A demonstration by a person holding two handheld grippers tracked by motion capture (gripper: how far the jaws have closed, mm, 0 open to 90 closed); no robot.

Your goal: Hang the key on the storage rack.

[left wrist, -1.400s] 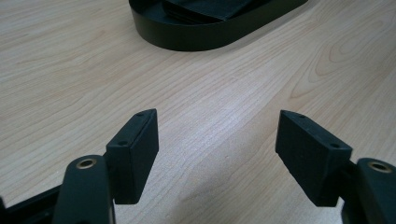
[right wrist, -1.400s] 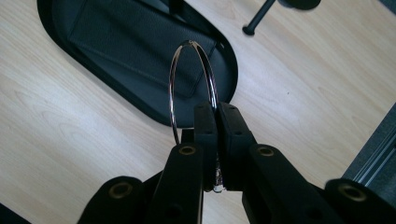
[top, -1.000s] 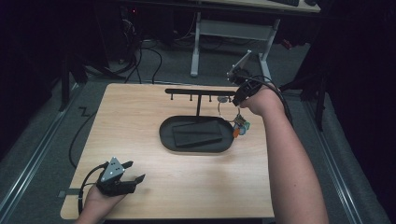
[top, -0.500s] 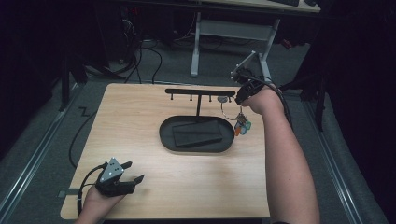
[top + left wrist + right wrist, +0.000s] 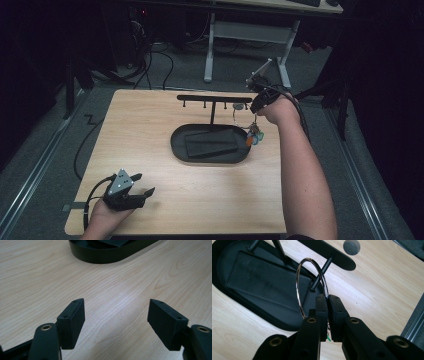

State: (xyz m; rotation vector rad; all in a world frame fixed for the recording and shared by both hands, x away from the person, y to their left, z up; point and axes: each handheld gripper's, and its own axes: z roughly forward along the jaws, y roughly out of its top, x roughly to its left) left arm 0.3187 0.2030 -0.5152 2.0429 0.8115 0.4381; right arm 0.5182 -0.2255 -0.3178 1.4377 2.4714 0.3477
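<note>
Pale wooden bench (image 5: 150,130), its grain running under and ahead of the left jaws. Black oval tray (image 5: 177,147), far ahead of the left jaws, directly below and beyond the right jaws. Dark textured mat (image 5: 262,282), lying flat inside the tray, beyond the right jaws' tips. Small grey disc (image 5: 351,246), well past the right jaws. White desk frame (image 5: 210,50) and dark cables (image 5: 165,60), on the grey floor (image 5: 30,165) beyond the bench's far edge.
</note>
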